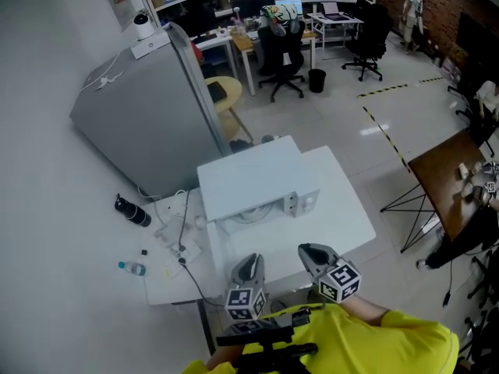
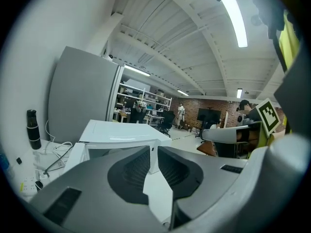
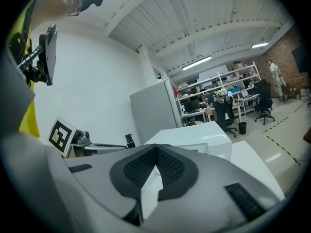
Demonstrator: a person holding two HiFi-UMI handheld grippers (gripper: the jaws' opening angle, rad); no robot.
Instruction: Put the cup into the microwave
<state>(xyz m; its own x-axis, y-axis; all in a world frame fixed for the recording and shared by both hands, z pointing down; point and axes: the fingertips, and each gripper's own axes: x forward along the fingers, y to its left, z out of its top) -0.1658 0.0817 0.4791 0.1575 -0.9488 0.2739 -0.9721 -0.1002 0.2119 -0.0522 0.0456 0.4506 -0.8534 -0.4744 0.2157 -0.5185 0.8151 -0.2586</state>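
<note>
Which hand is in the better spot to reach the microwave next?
Probably left: the left tool sits right before the middle of the microwave front, while the right tool is off by its corner. Both are shut and empty.

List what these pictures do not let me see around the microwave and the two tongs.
- Cup: in no view; its place cannot be told.
- Microwave inside and door: head view sees mostly its top; in the gripper views the shut left tongs and right tongs cover most of its front.
- Small bottle, head view: too small to read.
</note>
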